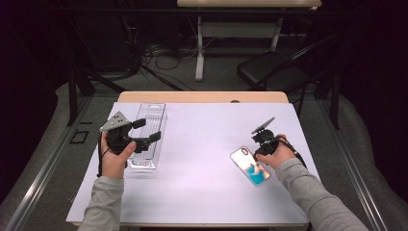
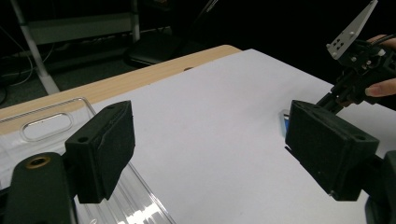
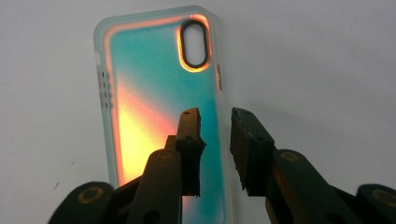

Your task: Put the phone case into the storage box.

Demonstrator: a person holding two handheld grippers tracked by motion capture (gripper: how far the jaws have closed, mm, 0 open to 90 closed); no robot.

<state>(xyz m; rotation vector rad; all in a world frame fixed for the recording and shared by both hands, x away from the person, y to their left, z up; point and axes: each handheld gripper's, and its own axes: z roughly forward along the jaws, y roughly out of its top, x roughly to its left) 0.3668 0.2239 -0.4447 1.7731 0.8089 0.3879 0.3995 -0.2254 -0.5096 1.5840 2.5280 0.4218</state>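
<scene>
Straddling the phone case's (image 3: 159,107) long edge at lower right, the right gripper (image 3: 215,116) stands narrowed but unclamped, ready to pinch; left gripper (image 2: 210,140) hangs released above the clear tray (image 1: 146,134) on the desk (image 1: 202,144).

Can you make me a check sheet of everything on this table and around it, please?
Surface: white sheet over a wooden table.
Job's things: phone case, teal and orange, flat on the sheet; clear plastic tray at the left.
Clutter: nothing seen.
Grippers: left gripper open above the tray, holding nothing; right gripper with its fingers narrowly apart, astride the case's side edge, not yet pressing it.
Cables: a tangle of cables on the floor beyond the table.
Surroundings: black chair, another table's legs, dark room.
</scene>
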